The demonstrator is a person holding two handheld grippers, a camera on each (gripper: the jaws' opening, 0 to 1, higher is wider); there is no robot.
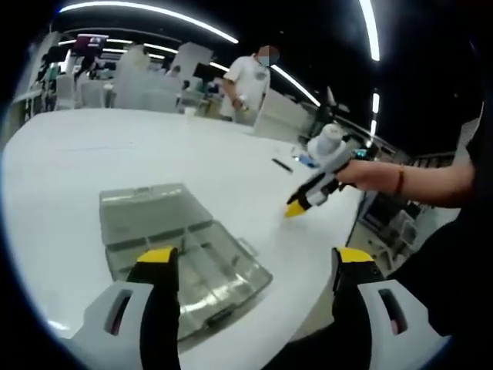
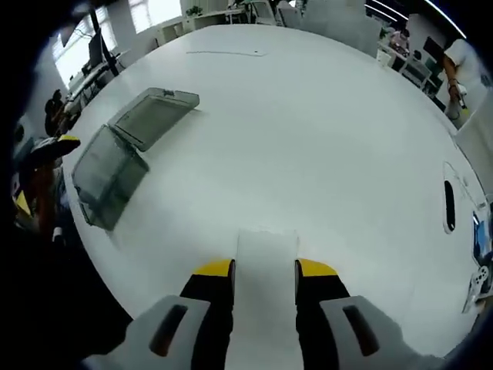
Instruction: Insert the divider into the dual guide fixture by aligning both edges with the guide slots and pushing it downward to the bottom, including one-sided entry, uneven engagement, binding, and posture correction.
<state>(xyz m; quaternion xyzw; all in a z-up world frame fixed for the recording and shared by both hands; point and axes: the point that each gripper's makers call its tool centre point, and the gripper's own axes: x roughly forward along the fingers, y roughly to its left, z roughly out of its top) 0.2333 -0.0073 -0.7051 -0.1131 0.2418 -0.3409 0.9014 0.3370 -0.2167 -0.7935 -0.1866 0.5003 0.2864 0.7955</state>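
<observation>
Right hand-held gripper (image 2: 264, 271): pinching white divider (image 2: 266, 254); left hand-held gripper (image 1: 256, 262): spread, empty; clear fixture case (image 2: 123, 150) lies open on bench (image 2: 308, 139) at ten o'clock, well apart; insertion not begun.

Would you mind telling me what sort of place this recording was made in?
Probably an open-plan lab or workshop: a large white table carrying a clear plastic case, long ceiling strip lights, and more benches with a standing person behind.
</observation>
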